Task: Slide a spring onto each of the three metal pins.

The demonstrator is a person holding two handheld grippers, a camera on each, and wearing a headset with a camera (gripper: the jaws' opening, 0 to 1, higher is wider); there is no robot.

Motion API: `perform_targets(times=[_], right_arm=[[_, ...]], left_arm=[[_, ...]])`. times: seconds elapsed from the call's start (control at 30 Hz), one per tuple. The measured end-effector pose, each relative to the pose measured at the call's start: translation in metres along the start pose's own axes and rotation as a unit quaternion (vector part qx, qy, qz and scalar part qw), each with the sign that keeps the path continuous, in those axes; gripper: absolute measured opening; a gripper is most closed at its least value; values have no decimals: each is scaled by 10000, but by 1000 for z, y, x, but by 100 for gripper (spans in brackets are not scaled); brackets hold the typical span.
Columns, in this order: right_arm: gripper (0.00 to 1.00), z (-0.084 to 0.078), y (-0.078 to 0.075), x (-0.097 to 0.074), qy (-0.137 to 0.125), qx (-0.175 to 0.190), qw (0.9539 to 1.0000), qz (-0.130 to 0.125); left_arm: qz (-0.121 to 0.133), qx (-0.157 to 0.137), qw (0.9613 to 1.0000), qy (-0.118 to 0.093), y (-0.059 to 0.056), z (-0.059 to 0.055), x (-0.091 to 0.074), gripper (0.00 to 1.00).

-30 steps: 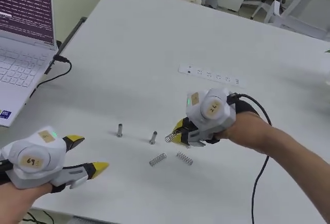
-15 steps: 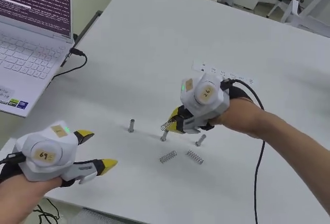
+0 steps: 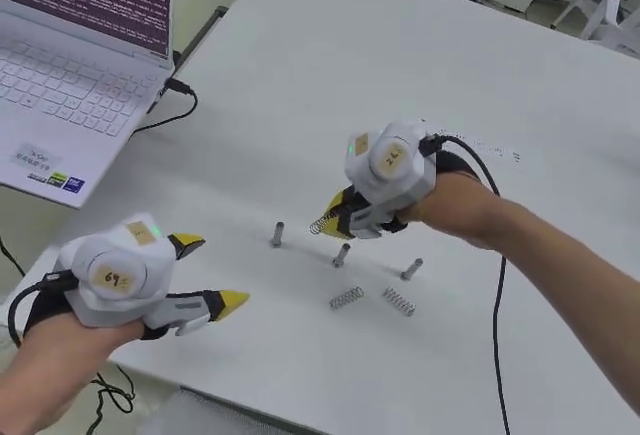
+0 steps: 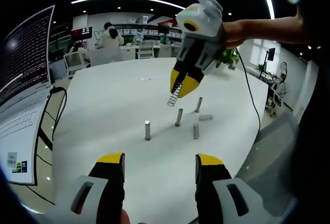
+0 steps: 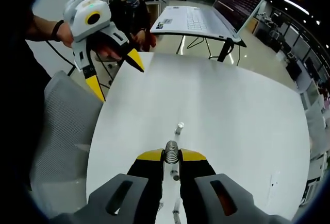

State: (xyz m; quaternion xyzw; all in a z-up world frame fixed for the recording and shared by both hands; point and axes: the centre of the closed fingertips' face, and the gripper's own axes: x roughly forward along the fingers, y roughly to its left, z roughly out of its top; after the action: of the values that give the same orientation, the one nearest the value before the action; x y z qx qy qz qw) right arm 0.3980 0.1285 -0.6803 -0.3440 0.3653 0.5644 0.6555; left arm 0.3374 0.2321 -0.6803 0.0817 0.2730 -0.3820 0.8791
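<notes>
Three short metal pins stand upright in a row on the white table: the left pin [image 3: 277,235] [image 4: 147,130], the middle pin [image 3: 341,255] [image 4: 179,117] and the right pin [image 3: 411,269] [image 4: 199,104]. Two loose springs [image 3: 346,298] [image 3: 398,301] lie just in front of them. My right gripper [image 3: 335,217] [image 5: 171,158] is shut on a third spring [image 3: 320,223] [image 5: 171,151], which hangs in the air above the gap between the left and middle pins. Near the table's front edge, my left gripper [image 3: 210,273] [image 4: 160,162] is open and holds nothing.
An open laptop [image 3: 80,55] sits at the far left with a black cable [image 3: 172,115] plugged into its side. A white power strip [image 3: 500,151] lies behind the right hand. The table's front edge [image 3: 250,395] is close under the left gripper.
The right gripper has carried its spring leftward, off the right pin and past the middle pin, and the right pin now shows. The head camera has shifted. The left gripper stays open.
</notes>
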Motion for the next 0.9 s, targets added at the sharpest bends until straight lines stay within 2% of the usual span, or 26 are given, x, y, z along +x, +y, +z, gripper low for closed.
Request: perform_targets(times=[0.23,0.53,0.77,0.9], right_arm=[[8,5,-3,19,-67,158,9998,34],[8,9,-13,34,-67,268,9996,13],[8,9,-13,45,-27,332,9994,73],[8,9,-16,46,-31,363,9993,47]], left_arm=[[11,-5,10000,-30,4,4,1,51],[-44,-71,10000,-42,-2,6,2,53],[-93,-135,9999,-6,-5,-1,4,53],[-105,-185,9998,-4,-4,-4,4,53]])
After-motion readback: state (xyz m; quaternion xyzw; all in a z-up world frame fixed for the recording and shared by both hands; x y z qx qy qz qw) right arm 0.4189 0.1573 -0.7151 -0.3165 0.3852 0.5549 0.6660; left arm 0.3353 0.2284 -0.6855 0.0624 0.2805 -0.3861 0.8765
